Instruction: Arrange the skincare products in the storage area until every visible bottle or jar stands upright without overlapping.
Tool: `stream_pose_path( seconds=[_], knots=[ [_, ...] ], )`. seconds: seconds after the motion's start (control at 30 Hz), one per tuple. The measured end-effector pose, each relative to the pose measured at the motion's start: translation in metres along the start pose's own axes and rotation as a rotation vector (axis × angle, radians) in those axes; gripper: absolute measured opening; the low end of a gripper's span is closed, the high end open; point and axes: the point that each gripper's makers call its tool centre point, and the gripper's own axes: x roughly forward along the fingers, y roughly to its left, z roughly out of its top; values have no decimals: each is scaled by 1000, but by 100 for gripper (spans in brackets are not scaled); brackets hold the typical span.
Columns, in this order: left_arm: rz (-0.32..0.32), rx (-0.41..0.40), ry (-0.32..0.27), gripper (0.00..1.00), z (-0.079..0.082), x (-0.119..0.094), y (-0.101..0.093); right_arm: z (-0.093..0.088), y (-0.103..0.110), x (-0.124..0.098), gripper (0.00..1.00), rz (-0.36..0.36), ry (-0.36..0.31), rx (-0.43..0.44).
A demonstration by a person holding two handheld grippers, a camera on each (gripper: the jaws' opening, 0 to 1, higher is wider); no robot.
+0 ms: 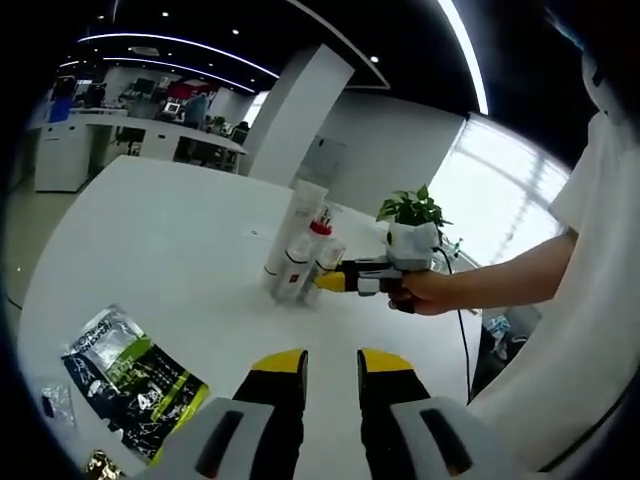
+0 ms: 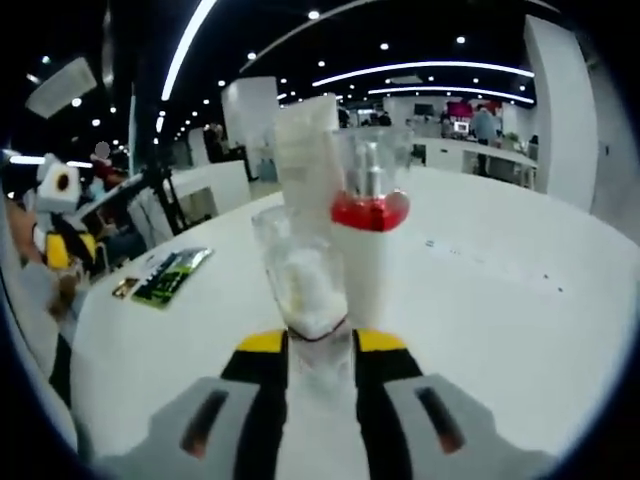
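Note:
Three skincare products stand close together on the white table (image 1: 150, 250): a tall white tube (image 1: 303, 210), a white bottle with a red collar (image 1: 308, 250) and a small clear-capped bottle (image 1: 327, 258). My right gripper (image 1: 328, 281), held by a hand (image 1: 425, 292), reaches in from the right to the small bottle. In the right gripper view the small bottle (image 2: 305, 285) stands upright between the jaws of my right gripper (image 2: 322, 345), which is shut on it. Right behind it are the red-collared bottle (image 2: 368, 220) and the tube (image 2: 300, 150). My left gripper (image 1: 332, 365) is open over bare table.
A green and black sachet (image 1: 135, 380) lies near the table's edge at my left, with small packets beside it. It appears as the sachet (image 2: 172, 275) in the right gripper view. A potted plant (image 1: 410, 225) stands behind the hand. Office desks are far behind.

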Motion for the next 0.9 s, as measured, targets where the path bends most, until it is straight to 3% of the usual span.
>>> stream_pose_path(
  seconds=[0.43, 0.9],
  knots=[
    [-9, 0, -1, 20, -1, 3, -2, -10, -8, -12, 23, -19, 41, -21],
    [-8, -1, -8, 20, -1, 2, -1, -4, -9, -14, 21, -32, 28, -21]
  ],
)
